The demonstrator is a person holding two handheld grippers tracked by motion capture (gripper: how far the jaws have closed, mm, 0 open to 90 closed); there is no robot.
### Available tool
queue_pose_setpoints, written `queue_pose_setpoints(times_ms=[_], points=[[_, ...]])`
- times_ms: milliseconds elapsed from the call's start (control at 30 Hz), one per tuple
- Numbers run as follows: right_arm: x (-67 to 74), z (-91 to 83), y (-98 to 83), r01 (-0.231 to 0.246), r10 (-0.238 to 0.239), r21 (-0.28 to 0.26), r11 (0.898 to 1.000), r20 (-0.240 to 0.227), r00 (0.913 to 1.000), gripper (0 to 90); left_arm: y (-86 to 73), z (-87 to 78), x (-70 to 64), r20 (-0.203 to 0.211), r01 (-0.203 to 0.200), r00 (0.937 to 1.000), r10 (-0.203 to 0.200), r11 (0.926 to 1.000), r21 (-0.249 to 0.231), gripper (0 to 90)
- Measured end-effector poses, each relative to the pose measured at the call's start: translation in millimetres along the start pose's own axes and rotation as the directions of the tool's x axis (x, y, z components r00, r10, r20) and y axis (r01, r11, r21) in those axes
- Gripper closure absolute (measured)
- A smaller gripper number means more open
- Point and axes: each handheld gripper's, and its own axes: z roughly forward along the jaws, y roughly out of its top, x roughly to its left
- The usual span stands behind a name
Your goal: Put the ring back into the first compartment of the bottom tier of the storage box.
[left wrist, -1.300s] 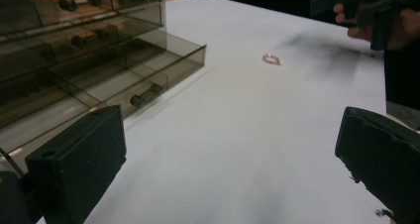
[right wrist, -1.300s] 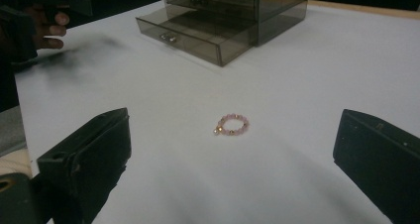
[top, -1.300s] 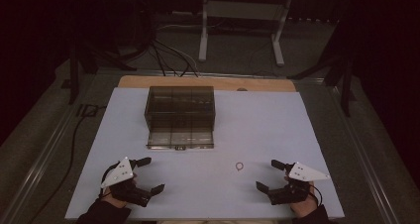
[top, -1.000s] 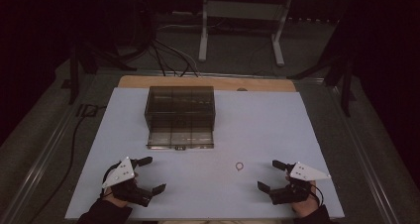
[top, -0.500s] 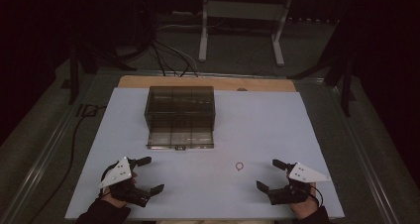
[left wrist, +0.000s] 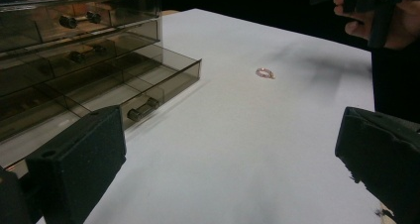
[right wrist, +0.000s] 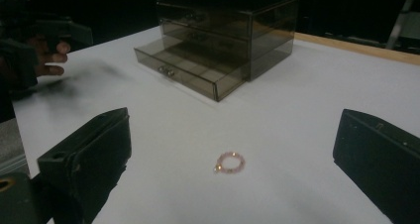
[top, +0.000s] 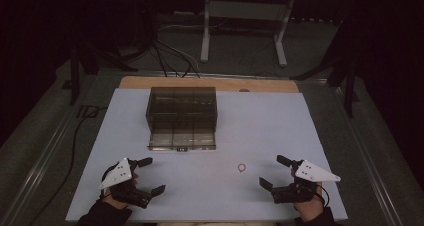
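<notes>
A small pink beaded ring (top: 242,167) (right wrist: 230,162) (left wrist: 265,73) lies flat on the white table top (top: 260,121). A smoky clear drawer box (top: 182,117) (right wrist: 223,35) (left wrist: 74,60) stands at mid-table with its bottom drawer (top: 181,142) pulled out toward me. My left gripper (top: 148,176) rests open at the near left, nothing between its jaws. My right gripper (top: 274,172) rests open at the near right, the ring a short way ahead and left of it, untouched.
A strip of wooden board (top: 210,84) shows behind the white top. Beyond the table are a metal stand (top: 245,21) and cables (top: 165,51) on a dark floor. The other hand (left wrist: 371,16) shows far off in each gripper view.
Both grippers shifted only slightly in place. The ring and the drawer box stayed where they were.
</notes>
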Motion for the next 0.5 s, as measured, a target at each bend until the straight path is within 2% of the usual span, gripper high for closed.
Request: queue_pose_setpoints(times_ms=[500], points=[[0.4, 14.0, 16.8, -0.015, 0.015, 0.012, 1.0, 0.01, 0.9998, 1.7, 0.2, 3.0, -2.2, 0.011, -0.004, 0.9999, 0.004, 0.9999, 0.012, 0.5]])
